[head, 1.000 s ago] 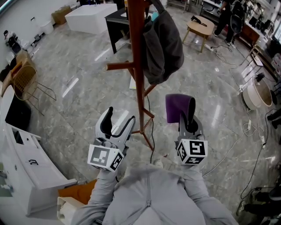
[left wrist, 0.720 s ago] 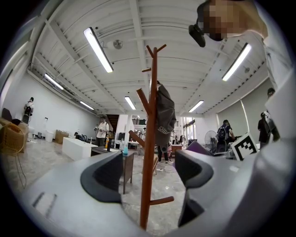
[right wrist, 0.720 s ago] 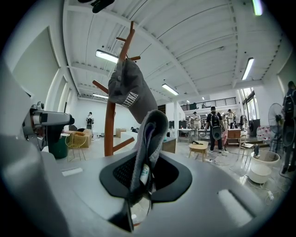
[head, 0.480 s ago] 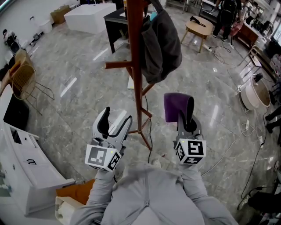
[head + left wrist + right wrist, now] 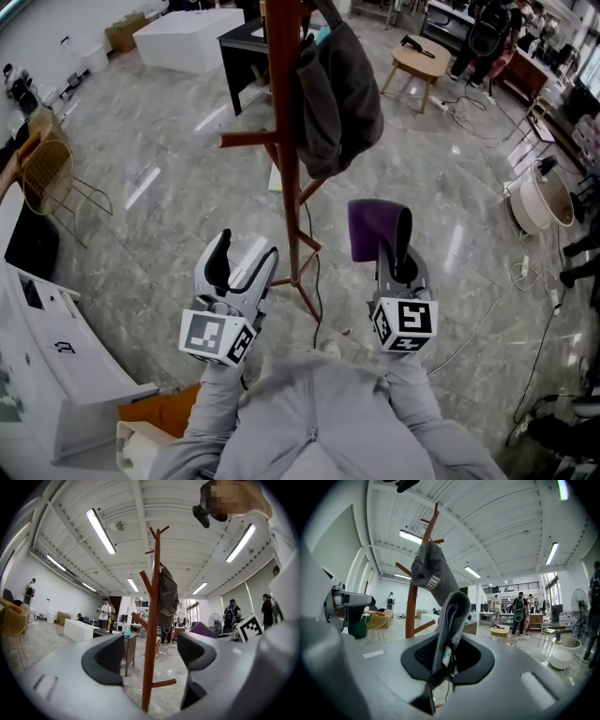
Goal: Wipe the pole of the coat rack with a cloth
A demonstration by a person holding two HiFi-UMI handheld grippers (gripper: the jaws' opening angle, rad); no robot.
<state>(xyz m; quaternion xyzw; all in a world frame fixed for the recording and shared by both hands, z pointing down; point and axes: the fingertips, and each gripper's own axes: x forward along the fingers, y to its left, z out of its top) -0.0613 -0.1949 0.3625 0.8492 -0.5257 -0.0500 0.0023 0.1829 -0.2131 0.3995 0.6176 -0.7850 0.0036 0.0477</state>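
Head view taken from above, aimed steeply down at floor (image 5: 169, 141). Both gripper views taken low, tilted up toward ceiling (image 5: 187, 536). Coat rack (image 5: 284, 141), close by, shared by all three.

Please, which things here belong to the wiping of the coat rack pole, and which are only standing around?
For the job:
coat rack pole
purple cloth, clamped in the right gripper
left gripper, open, holding nothing

Only standing around:
grey garment hanging on the rack
wicker chair
small wooden table
white block
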